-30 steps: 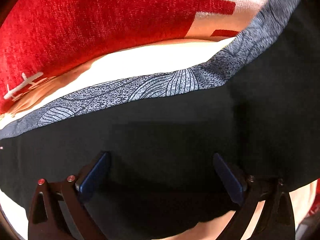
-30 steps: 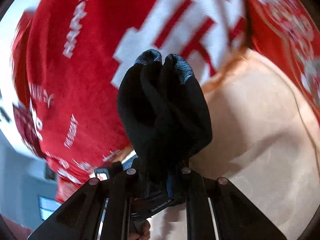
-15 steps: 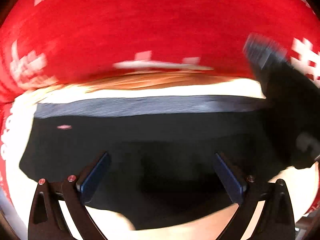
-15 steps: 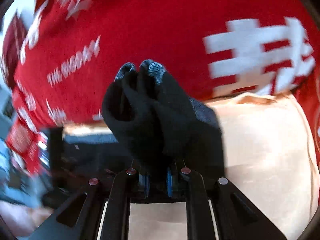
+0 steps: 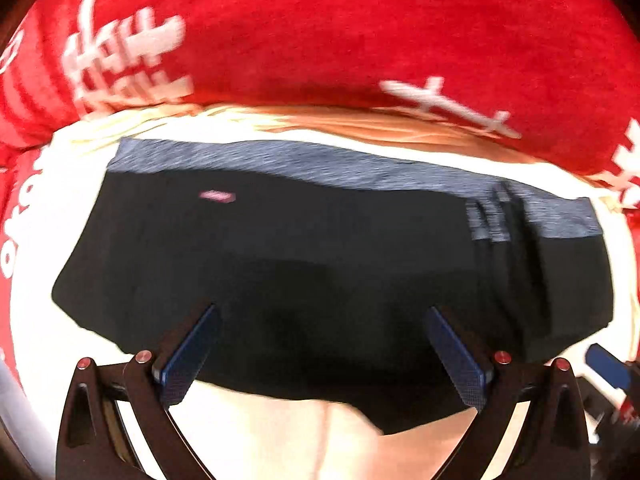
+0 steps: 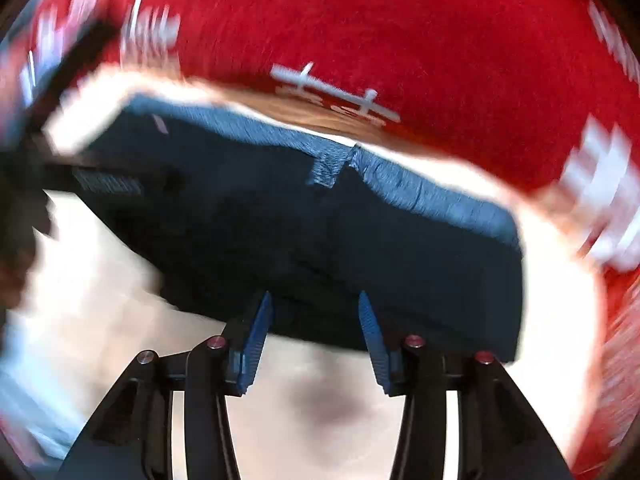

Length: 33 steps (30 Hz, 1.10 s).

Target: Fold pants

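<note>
Your left claw [image 5: 320,344] stands with its jaws spread wide and nothing between them, its blue pads [image 5: 188,360] poised over the near part of the black pants [image 5: 320,248]. The pants lie folded into a broad, flat, roughly rectangular bundle on the pale surface [image 5: 280,432], directly ahead of the claw, and their near hem dips between and just past the two fingertips. A grey patterned waistband [image 5: 320,164] runs along the far edge of the bundle, and a small pink tag [image 5: 218,196] shows on the black cloth toward the left. Behind the pants rises a red cushion with white lettering [image 5: 320,40].

Your right claw [image 6: 316,332] is likewise parted and holds nothing, though its jaws stand closer together than the left's. Its blue pads [image 6: 256,344] sit at the near edge of the pants [image 6: 320,240], which lie just ahead of it on the pale surface [image 6: 316,380]; whether the tips touch the cloth cannot be told through the blur. From this side the waistband [image 6: 420,188] slants across the far edge, with a short flap of it turned down near the middle. The red cushion [image 6: 400,40] fills the background.
</note>
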Each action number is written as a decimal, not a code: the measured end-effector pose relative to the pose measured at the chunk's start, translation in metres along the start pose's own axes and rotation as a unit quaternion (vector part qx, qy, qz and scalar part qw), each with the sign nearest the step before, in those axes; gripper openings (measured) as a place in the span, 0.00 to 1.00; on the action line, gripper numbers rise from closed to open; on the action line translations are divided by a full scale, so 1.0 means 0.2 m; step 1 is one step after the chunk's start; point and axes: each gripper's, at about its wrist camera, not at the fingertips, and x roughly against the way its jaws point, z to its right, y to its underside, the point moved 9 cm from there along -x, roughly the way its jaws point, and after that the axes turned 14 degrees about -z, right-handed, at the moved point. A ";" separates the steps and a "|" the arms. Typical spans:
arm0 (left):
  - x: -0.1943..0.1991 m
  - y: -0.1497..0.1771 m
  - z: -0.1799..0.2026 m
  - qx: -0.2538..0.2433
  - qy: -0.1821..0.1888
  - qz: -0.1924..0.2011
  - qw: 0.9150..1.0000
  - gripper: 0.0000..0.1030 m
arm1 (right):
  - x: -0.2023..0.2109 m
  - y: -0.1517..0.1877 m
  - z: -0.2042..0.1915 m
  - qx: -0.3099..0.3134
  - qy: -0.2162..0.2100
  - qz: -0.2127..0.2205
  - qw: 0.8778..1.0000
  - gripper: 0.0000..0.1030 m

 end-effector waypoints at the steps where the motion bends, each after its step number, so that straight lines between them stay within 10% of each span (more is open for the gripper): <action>1: 0.00 -0.01 0.06 -0.010 0.007 -0.005 1.000 1.00 | 0.01 -0.01 0.06 -0.054 -0.052 -0.006 0.997 0.48; 5: -0.11 -0.02 0.25 -0.051 0.014 -0.032 0.998 1.00 | -0.08 -0.01 0.34 -0.257 -0.246 -0.024 0.934 0.48; 9: -0.17 0.01 0.36 -0.075 0.009 -0.035 0.997 1.00 | -0.15 -0.01 0.38 -0.319 -0.331 -0.026 0.888 0.48; 20: -0.32 -0.09 0.46 -0.068 -0.018 -0.053 0.996 1.00 | -0.27 -0.05 0.43 -0.388 -0.370 -0.020 0.844 0.48; 23: -0.33 -0.13 0.47 -0.064 -0.020 -0.054 0.996 1.00 | -0.36 -0.01 0.49 -0.440 -0.384 -0.036 0.811 0.26; 24: -0.32 -0.15 0.48 -0.065 -0.021 -0.048 0.996 1.00 | -0.36 0.00 0.50 -0.448 -0.382 -0.035 0.807 0.05; 33: -0.20 -0.32 0.29 -0.041 -0.046 -0.018 0.998 1.00 | -0.35 0.06 0.37 -0.389 -0.350 -0.051 0.851 0.05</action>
